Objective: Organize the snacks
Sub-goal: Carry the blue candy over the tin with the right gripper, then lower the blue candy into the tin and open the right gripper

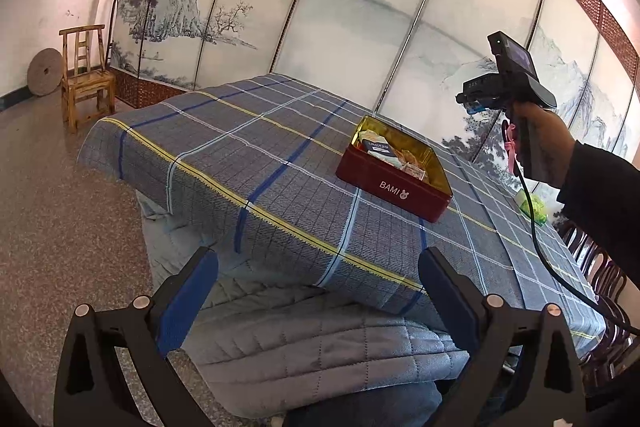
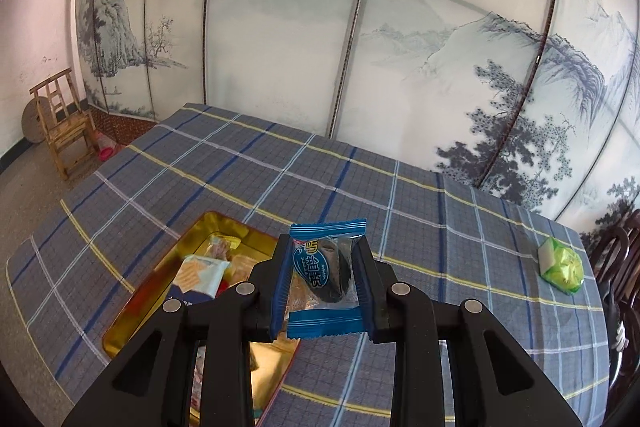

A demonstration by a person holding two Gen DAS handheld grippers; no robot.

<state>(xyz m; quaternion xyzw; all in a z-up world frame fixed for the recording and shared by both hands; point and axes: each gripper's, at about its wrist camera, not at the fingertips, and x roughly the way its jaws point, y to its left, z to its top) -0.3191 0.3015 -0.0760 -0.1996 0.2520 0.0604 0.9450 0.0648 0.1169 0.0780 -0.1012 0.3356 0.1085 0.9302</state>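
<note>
Left wrist view
Left hand-held gripper (image 1: 318, 267): jaws wide, nothing between them, off the surface's near edge.
Red tin (image 1: 394, 169): open on the plaid-covered surface (image 1: 240, 155), packets inside.
Right hand (image 1: 548, 143): raised right of the tin.

Right wrist view
Right hand-held gripper (image 2: 323, 269): clamped on a blue-wrapped snack (image 2: 325, 279), above the surface just right of the tin.
Green-wrapped snack (image 2: 562, 265): on the surface, far right, well apart.

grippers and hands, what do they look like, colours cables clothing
Both grippers are black plastic frames with silver rivets and blue pads lining the jaws: left gripper, right gripper. Seen from the left wrist, the right one carries a black camera block, a black cable and a pink ribbon. The person's right hand comes from a dark sleeve.
</note>
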